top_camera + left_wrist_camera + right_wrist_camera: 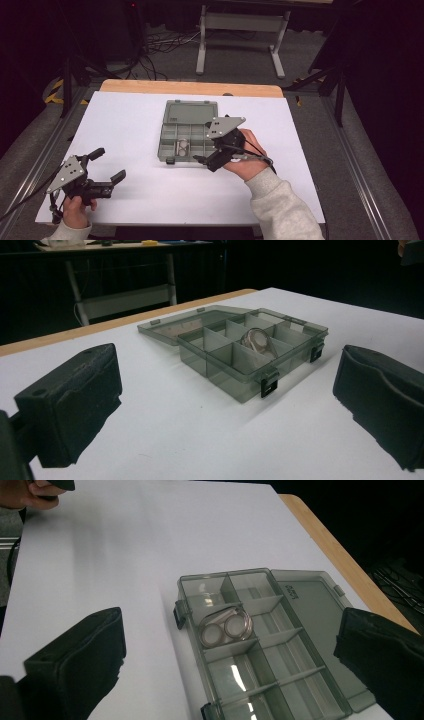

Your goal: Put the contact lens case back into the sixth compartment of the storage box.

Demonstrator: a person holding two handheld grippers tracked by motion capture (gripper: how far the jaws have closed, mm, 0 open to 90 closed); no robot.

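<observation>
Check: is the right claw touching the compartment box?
Apart. In the right gripper view, the right claw stands open above the compartment box, its jaws spread wide on either side with white table showing between the left jaw and the box.

On your counter [130, 125] the whole stretch from 7 to 11 o'clock lies bare, so your left hand-held gripper [107, 165] has open passage toward the organiser box [187, 131]. The box, lid laid flat toward 12, is the one obstacle at centre. Your right hand-held gripper [207, 161] crowds its 5 o'clock corner.
</observation>
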